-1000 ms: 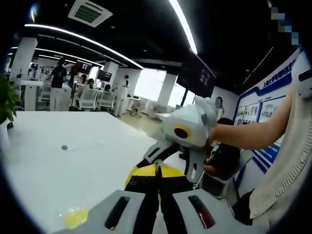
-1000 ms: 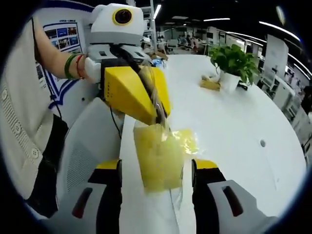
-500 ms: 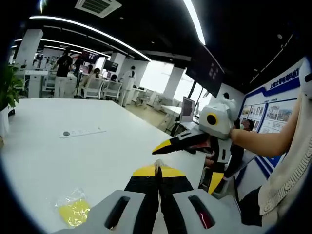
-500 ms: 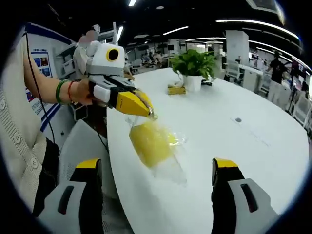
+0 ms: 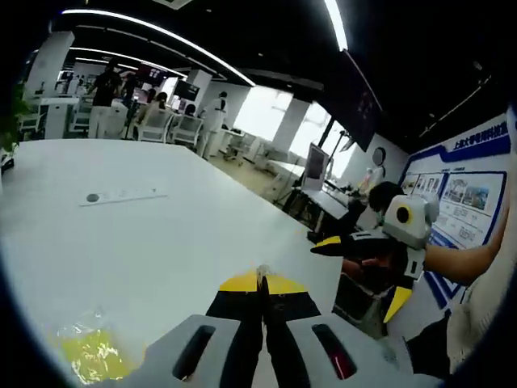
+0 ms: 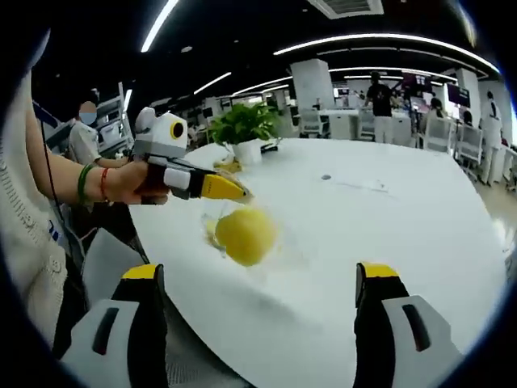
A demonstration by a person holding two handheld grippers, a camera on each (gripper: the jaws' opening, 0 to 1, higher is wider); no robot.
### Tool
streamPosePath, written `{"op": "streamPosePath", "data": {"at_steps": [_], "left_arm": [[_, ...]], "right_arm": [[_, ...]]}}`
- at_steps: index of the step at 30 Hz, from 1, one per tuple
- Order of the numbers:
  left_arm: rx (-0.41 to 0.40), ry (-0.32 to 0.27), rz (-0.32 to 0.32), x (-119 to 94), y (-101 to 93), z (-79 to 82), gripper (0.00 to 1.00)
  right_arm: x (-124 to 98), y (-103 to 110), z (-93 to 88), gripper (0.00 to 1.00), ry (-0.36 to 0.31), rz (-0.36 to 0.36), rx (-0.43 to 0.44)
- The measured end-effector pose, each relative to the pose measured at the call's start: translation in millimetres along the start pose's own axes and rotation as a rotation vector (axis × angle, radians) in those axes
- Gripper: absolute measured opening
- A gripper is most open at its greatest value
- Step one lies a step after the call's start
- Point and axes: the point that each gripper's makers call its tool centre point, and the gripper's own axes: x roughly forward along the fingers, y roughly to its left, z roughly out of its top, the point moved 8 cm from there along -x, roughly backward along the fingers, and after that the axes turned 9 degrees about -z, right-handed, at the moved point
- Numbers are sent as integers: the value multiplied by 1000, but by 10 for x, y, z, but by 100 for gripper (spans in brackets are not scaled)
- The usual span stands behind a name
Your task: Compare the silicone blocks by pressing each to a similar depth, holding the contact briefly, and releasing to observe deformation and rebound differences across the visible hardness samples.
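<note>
The left claw is pinching its two yellow jaws together on the top edge of a clear plastic bag, and inside that bag a yellow silicone block is hanging just under the jaw tips, close above the white surface. In the left gripper view the same claw's jaws are lying flat against each other with a sliver of the plastic showing at the tips. A hand with a green and a red band at the wrist is gripping the left claw's white body. The right claw is standing with its jaws wide apart and nothing between them, pointing at the hanging block from the near edge of the surface; in the left gripper view it is showing off the surface's right edge, its yellow-tipped jaws spread. A second yellow block in crinkled plastic is lying on the surface to the left of the left claw. Farther across the surface from the bagged block a potted green plant is sitting near the far edge, and a flat white strip with a dark round spot is lying out toward the middle. Beyond the surface people are standing and sitting among white desks and chairs.
</note>
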Motion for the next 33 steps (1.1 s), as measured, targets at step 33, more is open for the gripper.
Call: {"op": "streamPosePath", "data": {"at_steps": [33], "left_arm": [[-98, 7, 329, 371, 1317, -482, 0]], "right_arm": [[81, -78, -157, 87, -7, -57, 50]]}}
